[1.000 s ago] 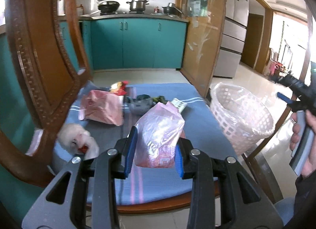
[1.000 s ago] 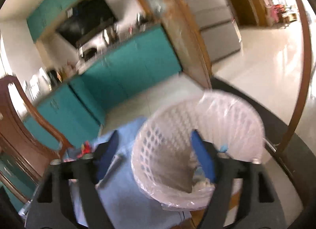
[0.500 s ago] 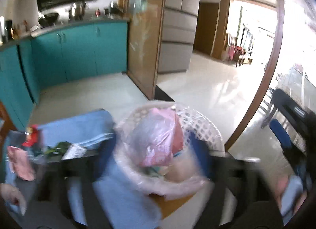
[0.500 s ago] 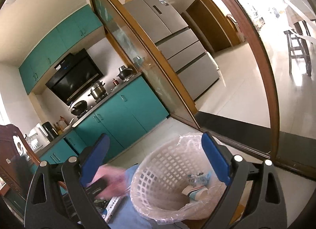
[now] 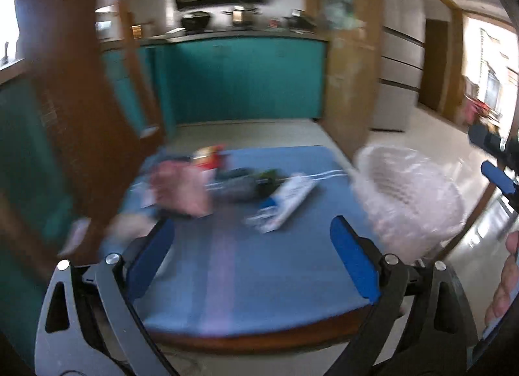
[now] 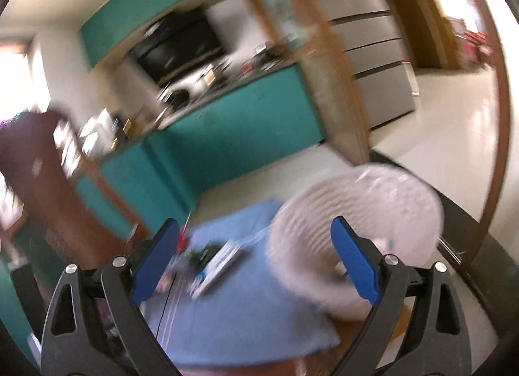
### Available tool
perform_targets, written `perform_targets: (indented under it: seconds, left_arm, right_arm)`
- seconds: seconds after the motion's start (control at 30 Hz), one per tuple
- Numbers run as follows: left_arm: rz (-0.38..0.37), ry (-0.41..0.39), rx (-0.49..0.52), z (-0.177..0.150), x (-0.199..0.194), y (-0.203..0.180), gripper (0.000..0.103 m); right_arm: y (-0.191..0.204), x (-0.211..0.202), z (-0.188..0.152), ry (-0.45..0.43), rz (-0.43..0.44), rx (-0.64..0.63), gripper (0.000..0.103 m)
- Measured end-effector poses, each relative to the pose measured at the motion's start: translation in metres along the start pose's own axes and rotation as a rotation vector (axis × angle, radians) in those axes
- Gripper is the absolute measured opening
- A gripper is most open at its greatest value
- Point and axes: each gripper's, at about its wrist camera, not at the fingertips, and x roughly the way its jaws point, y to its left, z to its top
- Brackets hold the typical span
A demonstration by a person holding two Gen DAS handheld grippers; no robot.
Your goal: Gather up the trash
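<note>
Both views are motion-blurred. My left gripper (image 5: 251, 223) hovers over the near part of the blue tablecloth (image 5: 259, 278); its jaws are opening and nothing is between them. Beyond it lie a white wrapper (image 5: 285, 200), dark green and grey scraps (image 5: 253, 181), a pink bag (image 5: 181, 188) and a red-yellow packet (image 5: 209, 155). The white lined basket (image 5: 408, 194) stands at the table's right edge. My right gripper (image 6: 253, 223) is open and empty, just left of the basket (image 6: 356, 213), with the white wrapper (image 6: 223, 259) below it.
A carved wooden chair back (image 5: 81, 116) rises at the table's left side. A hand (image 5: 506, 278) holds the right gripper at the right edge of the left wrist view. Teal kitchen cabinets (image 5: 246, 84) and a wooden door frame (image 5: 347, 84) stand behind the table.
The left gripper, shut on a clear pink bag a second ago, swung over the basket, let the bag go and came back over the table, open. The right gripper swung left, away from the basket.
</note>
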Motion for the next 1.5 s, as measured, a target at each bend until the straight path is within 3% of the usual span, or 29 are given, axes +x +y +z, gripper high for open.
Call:
perform_targets:
  seconds: [0.2,0.37,1.17,1.5]
  left_arm:
    - [0.098,0.022,-0.05,-0.034,-0.023,0.054,0.098]
    - [0.062,0.062,-0.083,-0.041,-0.016,0.065,0.098]
    - [0.06,0.071,-0.067,-0.041,-0.013,0.058,0.098]
    - [0.115,0.103,-0.098,-0.044,0.003,0.057,0.098]
  right_arm:
    - [0.06,0.0,-0.048,0.132,0.055,-0.167,0.092]
    - [0.08,0.001,-0.067,0.185,0.068,-0.23,0.092]
    - [0.084,0.007,-0.074,0.191,0.067,-0.242,0.092]
    - [0.085,0.005,-0.073,0.2,0.08,-0.241,0.092]
